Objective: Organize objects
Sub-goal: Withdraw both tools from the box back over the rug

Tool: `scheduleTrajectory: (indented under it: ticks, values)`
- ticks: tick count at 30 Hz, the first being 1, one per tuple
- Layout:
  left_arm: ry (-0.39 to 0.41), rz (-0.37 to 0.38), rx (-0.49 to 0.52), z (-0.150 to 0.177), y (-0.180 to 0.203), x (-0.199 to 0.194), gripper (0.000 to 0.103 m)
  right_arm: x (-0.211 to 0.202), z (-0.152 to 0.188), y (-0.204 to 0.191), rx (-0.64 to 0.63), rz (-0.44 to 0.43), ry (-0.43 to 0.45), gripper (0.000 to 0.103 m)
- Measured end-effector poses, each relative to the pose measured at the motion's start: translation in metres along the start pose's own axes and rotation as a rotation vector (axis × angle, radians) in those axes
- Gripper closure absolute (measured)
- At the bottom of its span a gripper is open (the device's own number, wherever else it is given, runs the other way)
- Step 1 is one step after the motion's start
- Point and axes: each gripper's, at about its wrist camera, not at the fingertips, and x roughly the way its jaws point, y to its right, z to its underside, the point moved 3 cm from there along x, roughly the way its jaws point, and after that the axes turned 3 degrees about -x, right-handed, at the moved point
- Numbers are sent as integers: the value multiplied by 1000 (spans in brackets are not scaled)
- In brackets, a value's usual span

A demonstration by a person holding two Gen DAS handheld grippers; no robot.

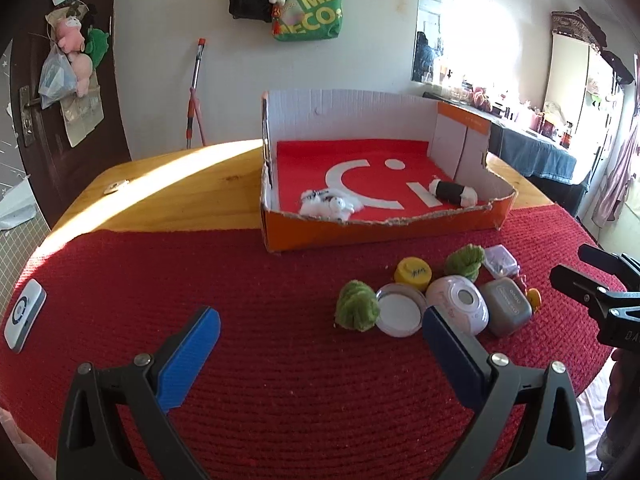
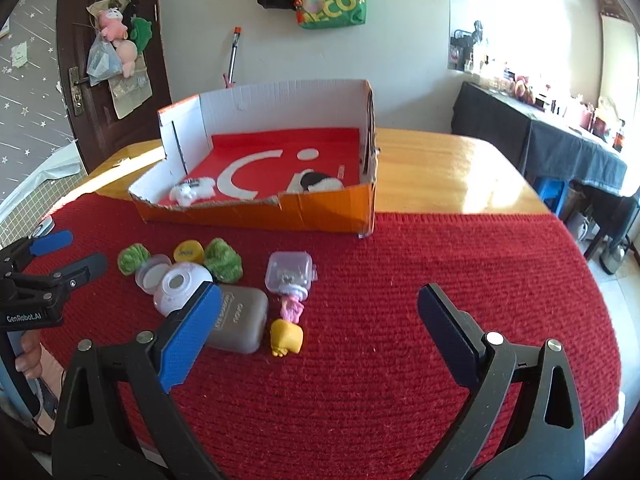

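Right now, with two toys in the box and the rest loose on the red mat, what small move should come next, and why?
Probably ease the right tool forward and down around the yellow toy. Its jaws stand wide open and empty, and that toy lies nearest between them, while the orange box has plenty of free floor.

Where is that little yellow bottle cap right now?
The yellow cap sits on the red mat in front of the orange box, at the back of the cluster, between the two green fuzzy balls.
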Motion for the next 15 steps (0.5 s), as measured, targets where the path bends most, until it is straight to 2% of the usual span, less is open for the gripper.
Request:
scheduleTrajectory:
  ticks: [15]
  values:
    - [-67,5,-4,7,-6,15,0,20,22,12,30,29,-91,3]
